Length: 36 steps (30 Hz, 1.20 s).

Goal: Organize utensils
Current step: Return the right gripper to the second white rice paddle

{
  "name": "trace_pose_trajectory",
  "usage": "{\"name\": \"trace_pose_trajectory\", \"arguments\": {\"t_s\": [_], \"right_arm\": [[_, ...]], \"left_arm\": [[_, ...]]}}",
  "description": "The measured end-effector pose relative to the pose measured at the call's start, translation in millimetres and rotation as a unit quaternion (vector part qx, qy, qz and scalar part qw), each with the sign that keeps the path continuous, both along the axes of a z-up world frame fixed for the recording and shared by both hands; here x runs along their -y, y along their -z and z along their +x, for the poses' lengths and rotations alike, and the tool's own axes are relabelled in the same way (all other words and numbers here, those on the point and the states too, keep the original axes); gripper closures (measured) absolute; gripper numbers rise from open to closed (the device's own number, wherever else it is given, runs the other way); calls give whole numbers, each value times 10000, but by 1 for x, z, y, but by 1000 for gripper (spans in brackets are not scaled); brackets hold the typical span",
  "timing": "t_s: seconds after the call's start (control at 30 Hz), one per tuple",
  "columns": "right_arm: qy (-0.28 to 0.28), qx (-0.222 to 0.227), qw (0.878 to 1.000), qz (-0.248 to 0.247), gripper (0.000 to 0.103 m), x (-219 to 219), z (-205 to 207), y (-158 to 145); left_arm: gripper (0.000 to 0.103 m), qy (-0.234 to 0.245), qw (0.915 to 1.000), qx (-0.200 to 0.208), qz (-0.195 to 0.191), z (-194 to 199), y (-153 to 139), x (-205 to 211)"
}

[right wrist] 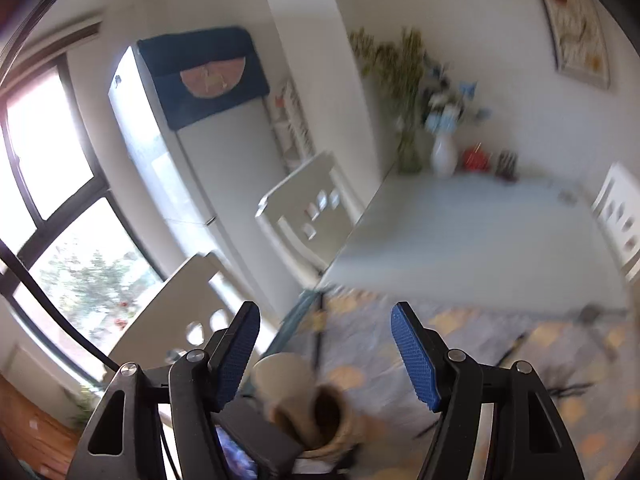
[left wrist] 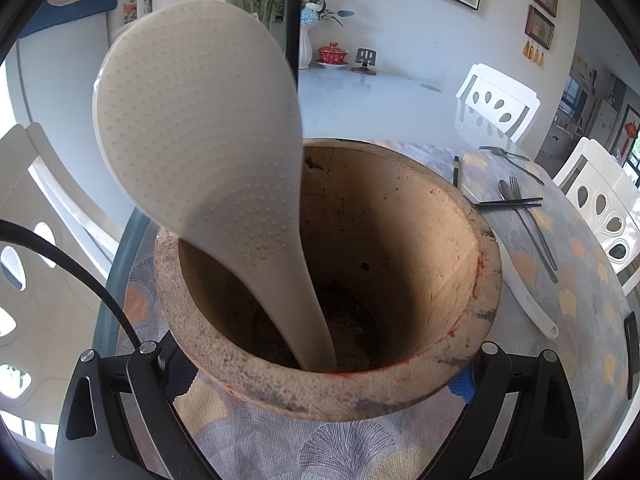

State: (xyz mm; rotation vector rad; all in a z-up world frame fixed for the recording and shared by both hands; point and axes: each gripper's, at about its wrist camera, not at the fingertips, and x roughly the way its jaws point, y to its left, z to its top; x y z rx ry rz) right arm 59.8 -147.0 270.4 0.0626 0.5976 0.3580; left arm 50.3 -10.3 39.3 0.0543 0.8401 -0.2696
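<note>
table [left wrist: 380,104] carries patterned cloth [left wrist: 580,264], pot [left wrist: 440,376], cutlery [left wrist: 528,224].

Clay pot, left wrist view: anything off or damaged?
Yes. The clay pot has a worn rim with dark stains and red smears, and dark residue at its bottom. The white rice paddle stands in it handle-down, leaning left. Nothing looks spilled on the tablecloth.

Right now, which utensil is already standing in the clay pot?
The white dimpled rice paddle, handle down in the clay pot. The fork, spoon and chopsticks lie on the tablecloth.
</note>
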Motion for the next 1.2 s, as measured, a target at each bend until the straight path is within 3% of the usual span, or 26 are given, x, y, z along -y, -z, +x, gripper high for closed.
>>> {"name": "trace_pose_trajectory", "arguments": {"t_s": [0.03,0.17,0.23,0.33,0.47,0.57,0.73,0.83,0.9,0.97,1.07,1.2], "right_arm": [[111,174,9997,-116,36,7,-6,-8],[661,869,9930,-457,17,42,-34,-37],[968,1098,9872,-628,14,58,-45,-48],[1406,1228,9774,-989,8,78,-57,-55],[1788,1031,9687,-1379,6,95,-59,-44],[1809,545,9723,-1379,6,104,-50,-25],[1422,-908,9805,-1005,6,123,-21,42],[1411,-1899,9674,-899,8,131,0,94],[1408,-2500,9539,-883,17,136,13,128],[1348,-3034,9404,-734,19,141,25,159],[1376,-3545,9230,-584,20,144,39,191],[1302,-3859,9118,-522,21,142,56,216]], "left_arm": [[7,0,10000,-3,4,0,0,0],[7,-3,10000,-4,5,0,0,0],[7,-6,10000,-5,13,0,0,1],[7,-25,10000,-15,33,0,1,2],[7,-44,10000,-65,62,-2,4,4],[7,-61,9999,-83,44,-2,3,4],[7,-69,10000,-53,30,-2,0,2],[7,-64,10000,-60,25,-1,-1,2],[7,-60,10000,-62,32,-1,-1,3],[7,-56,10000,-71,33,-1,-2,2],[7,-42,10000,-82,36,1,-3,2],[7,-38,9999,-87,32,1,-3,1]]}}
